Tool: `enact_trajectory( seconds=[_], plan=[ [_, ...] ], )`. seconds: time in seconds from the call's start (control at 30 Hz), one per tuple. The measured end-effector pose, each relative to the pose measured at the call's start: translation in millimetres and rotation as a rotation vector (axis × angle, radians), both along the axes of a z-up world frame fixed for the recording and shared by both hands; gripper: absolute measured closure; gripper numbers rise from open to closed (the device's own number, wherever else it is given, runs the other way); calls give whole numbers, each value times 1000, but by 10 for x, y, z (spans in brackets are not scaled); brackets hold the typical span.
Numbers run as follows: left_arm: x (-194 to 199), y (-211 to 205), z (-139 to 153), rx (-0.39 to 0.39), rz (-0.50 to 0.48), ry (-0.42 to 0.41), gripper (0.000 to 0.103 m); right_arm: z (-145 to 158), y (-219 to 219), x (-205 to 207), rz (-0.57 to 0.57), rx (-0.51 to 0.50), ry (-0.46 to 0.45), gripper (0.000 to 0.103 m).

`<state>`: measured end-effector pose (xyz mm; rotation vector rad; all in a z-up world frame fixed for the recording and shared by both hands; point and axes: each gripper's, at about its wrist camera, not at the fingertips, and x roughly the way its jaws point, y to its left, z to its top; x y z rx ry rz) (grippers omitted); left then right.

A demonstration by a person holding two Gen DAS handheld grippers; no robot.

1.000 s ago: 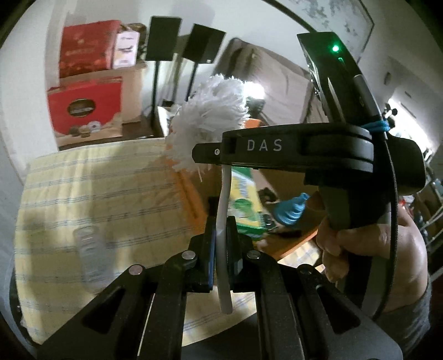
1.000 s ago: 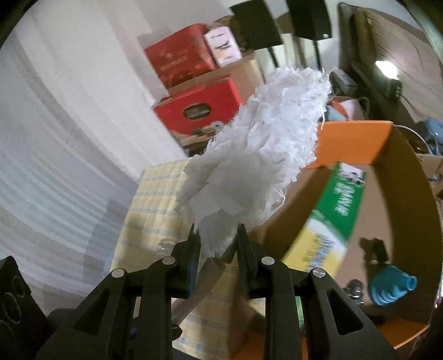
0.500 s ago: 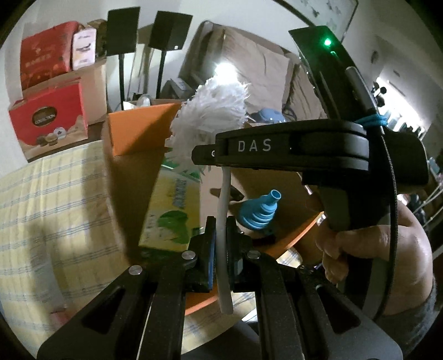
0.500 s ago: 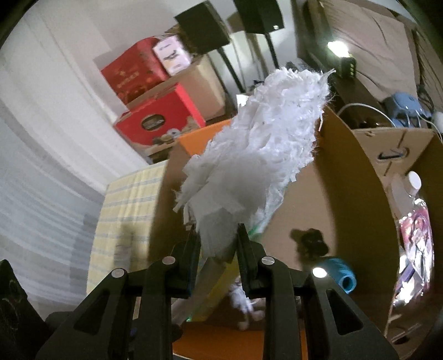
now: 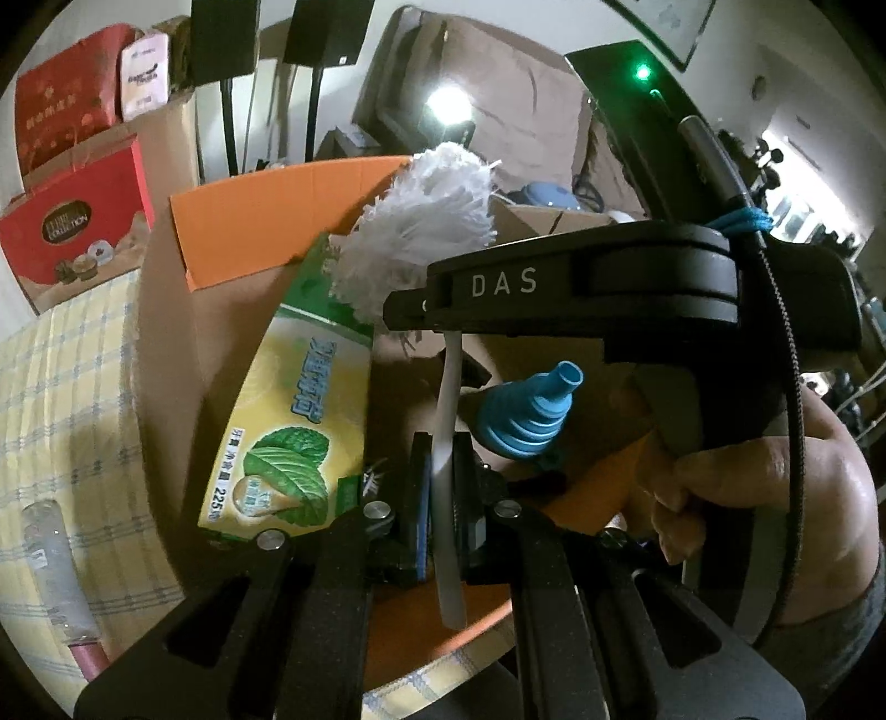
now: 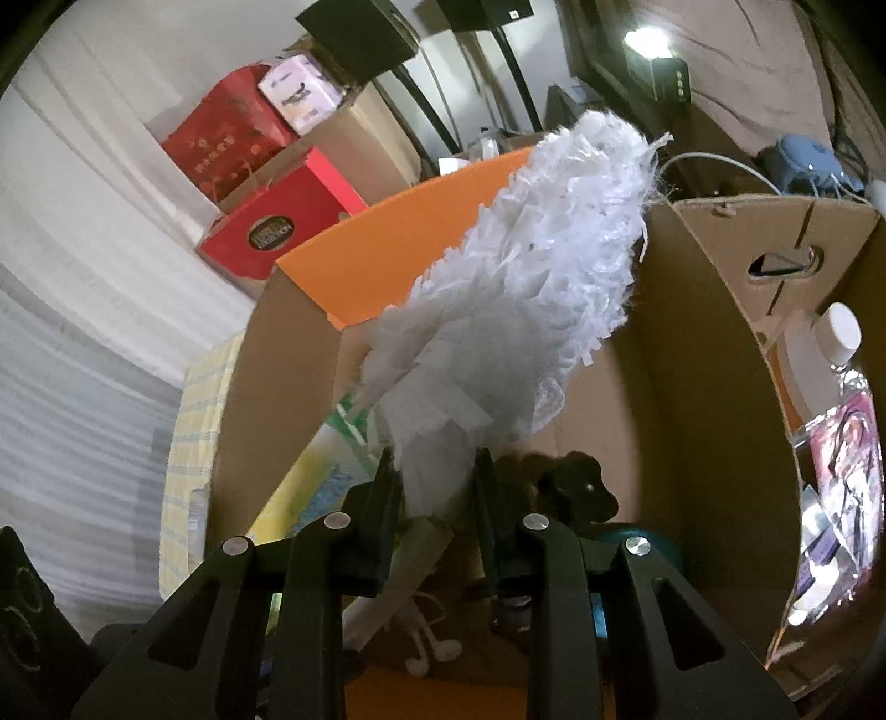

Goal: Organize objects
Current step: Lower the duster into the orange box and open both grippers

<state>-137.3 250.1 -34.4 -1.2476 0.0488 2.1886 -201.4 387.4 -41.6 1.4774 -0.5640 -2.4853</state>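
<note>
A white feather duster is held by both grippers over an open cardboard box (image 5: 183,343) with orange flaps. My left gripper (image 5: 441,471) is shut on the duster's thin white handle (image 5: 449,399). My right gripper (image 6: 434,471) is shut on the base of the fluffy head (image 6: 542,266); in the left wrist view its black body (image 5: 581,288) crosses above the handle, with a hand (image 5: 775,498) around its grip. Inside the box lie a green and yellow toothpaste carton (image 5: 299,421), a blue funnel (image 5: 531,415), a black knob (image 6: 576,487) and white earphones (image 6: 432,648).
A clear tube (image 5: 55,559) lies on the yellow checked tablecloth (image 5: 61,360) left of the box. Red gift boxes (image 5: 72,227) and speaker stands (image 5: 321,33) stand behind. A white-capped plastic bottle (image 6: 830,354) sits past the box's right wall (image 6: 720,354).
Both grippers have carried the duster from above the tablecloth rightward to above the cardboard box and lower. The box's contents now fill both views. Both grips are unchanged.
</note>
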Motion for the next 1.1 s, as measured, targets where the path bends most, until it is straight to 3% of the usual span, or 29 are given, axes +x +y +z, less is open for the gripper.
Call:
enact_trajectory(
  seconds=[0.3,0.47,0.63,0.67,0.73,0.77,0.9,1.1],
  plan=[
    [-4,-75,-59,-39,30,10,95,-149,-83,-81,44,12,-40,79],
    [38,-163,46,-38,39,42,82,-252,-114,-118,59,25,-67,79],
    [13,-300,140,8,47,29,77,-213,-87,-112,34,18,-66,79],
    [15,-339,162,15,47,29,71,-180,-78,-97,30,17,-61,76],
    [14,-423,216,15,71,43,54,-92,-67,-53,23,19,-47,54],
    [10,-466,240,27,78,47,52,-37,-69,-23,19,26,-35,50],
    [6,-675,350,61,105,49,47,194,-107,98,13,58,17,45],
    [60,-989,497,29,163,95,35,424,-256,266,32,46,77,37]
  ],
)
